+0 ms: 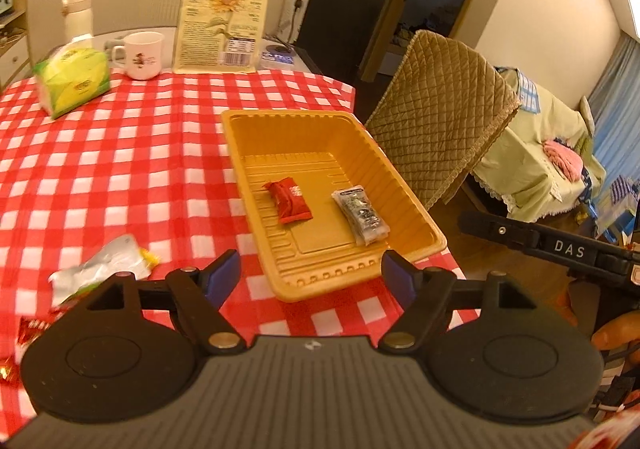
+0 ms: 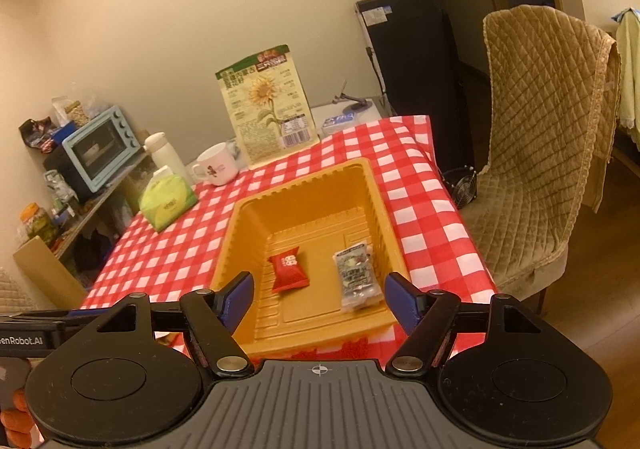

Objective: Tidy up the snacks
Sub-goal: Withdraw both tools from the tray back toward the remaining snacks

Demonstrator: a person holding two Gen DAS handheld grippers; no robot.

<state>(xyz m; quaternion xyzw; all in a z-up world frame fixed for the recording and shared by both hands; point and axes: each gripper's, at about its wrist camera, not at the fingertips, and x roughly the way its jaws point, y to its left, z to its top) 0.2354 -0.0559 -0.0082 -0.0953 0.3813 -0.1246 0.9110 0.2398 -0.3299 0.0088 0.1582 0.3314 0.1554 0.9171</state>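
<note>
On the checked tablecloth (image 1: 120,153), a sunflower-printed bag (image 1: 224,15) is standing behind the yellow tray (image 1: 404,185), which is holding a red packet (image 1: 289,200) and a grey packet (image 1: 360,215). Both the left gripper (image 1: 312,277) and right gripper (image 2: 318,299), lettered "DAS", are hovering, spread apart.

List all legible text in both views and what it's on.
"DAS": on the right gripper's black arm, seen in the left wrist view.
"enRobot.AI", cut off at the frame edge: on the left gripper's body, seen in the right wrist view.
Sunflower seed bag, red snack packet, clear snack packet, tissue pack: print too small to read.
</note>
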